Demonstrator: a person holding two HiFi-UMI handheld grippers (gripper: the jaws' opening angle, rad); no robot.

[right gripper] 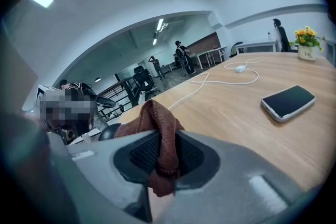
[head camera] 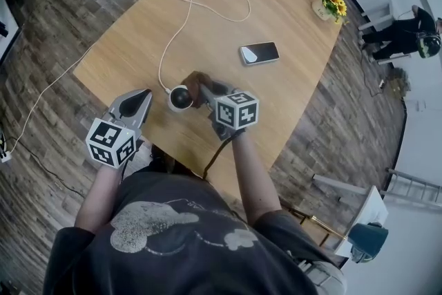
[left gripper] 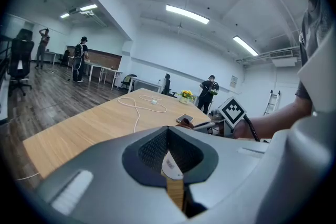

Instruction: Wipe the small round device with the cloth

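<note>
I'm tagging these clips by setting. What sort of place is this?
Probably an open-plan office: a long wooden meeting table, rows of desks with a swivel chair behind, and strip lights on the ceiling.

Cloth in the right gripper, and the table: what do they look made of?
Cloth: reddish-brown soft fabric, knit or microfibre by its fuzzy ribbed texture. Table: light wood or wood-look laminate, matte; grain lines show, real or printed unclear.

Rust-brown cloth (right gripper: 157,128), black-and-white device (head camera: 181,97), white cable (head camera: 181,17), tan wood-grain table (head camera: 297,100).
</note>
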